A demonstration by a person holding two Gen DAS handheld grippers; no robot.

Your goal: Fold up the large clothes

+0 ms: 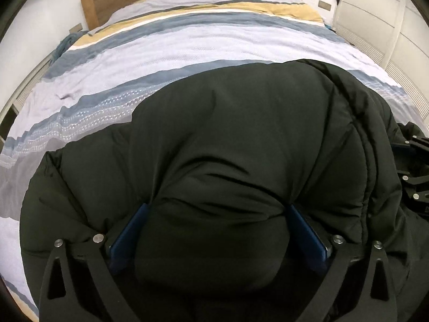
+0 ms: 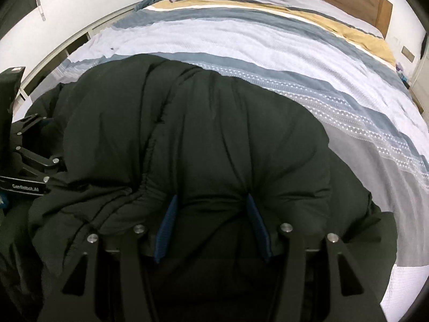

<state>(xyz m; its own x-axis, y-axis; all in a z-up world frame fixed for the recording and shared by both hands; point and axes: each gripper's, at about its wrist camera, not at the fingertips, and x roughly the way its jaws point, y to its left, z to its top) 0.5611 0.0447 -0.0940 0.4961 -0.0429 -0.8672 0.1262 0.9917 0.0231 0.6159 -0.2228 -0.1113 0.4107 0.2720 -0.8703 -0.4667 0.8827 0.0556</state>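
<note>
A bulky black puffer jacket [image 1: 228, 139] lies on the bed and fills the lower part of both views [image 2: 203, 134]. My left gripper [image 1: 217, 212] has its blue pads pressed into a thick fold of the jacket's near edge, and the padding bulges between them. My right gripper [image 2: 211, 204] grips another thick fold of the same jacket in the same way. The right gripper also shows at the right edge of the left wrist view [image 1: 413, 177], and the left gripper shows at the left edge of the right wrist view [image 2: 32, 161]. The pad tips are buried in the fabric.
The bed has a striped duvet [image 1: 187, 43] in lilac, grey-blue and mustard, with a wooden headboard [image 1: 112, 2] at the far end. White slatted furniture [image 1: 396, 53] stands to the right of the bed, and a white wall [image 2: 80, 5] lies to its left.
</note>
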